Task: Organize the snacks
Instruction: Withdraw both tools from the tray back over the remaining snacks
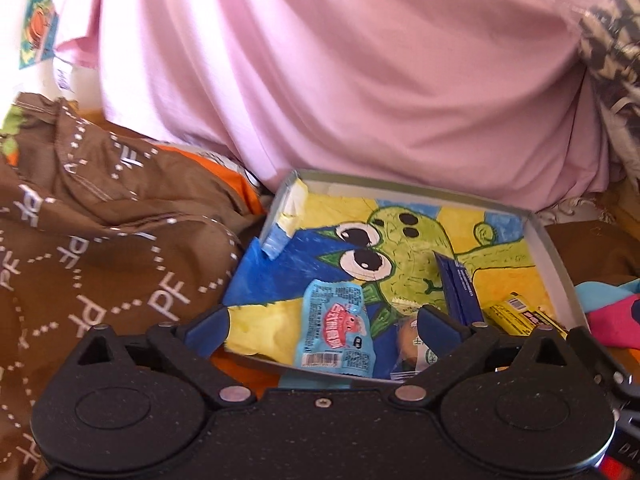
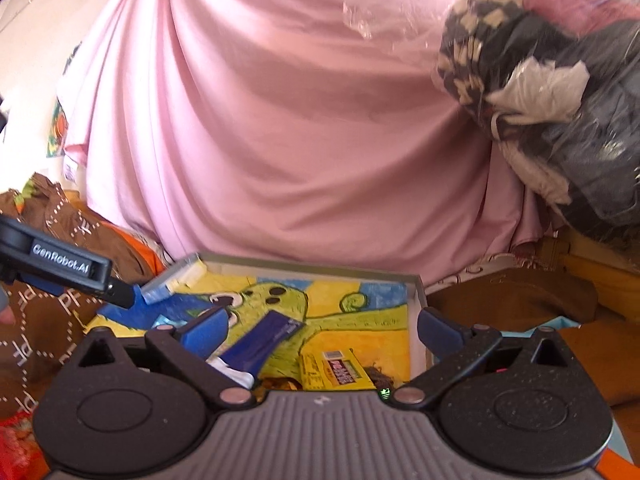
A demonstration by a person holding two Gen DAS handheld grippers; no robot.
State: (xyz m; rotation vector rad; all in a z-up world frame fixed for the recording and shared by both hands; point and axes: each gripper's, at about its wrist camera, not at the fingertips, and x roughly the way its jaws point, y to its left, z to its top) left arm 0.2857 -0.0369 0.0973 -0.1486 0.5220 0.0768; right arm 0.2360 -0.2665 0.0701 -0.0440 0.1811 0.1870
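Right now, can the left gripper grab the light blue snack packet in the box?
Probably yes. The left gripper hangs with jaws open right over the light blue snack packet, which lies flat in the box with nothing on top of it.

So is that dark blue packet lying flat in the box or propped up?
Propped up: the dark blue packet stands tilted on its lower end in the box, not flat on the drawing.

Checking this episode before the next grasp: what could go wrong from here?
1. Snacks are crowded in the box: the left gripper, open over the blue packet, may also catch the round snack beside it.
2. The navy pack leans tilted; a nudge could topple it.
3. The box's left wall is bent, so snacks might slide out.
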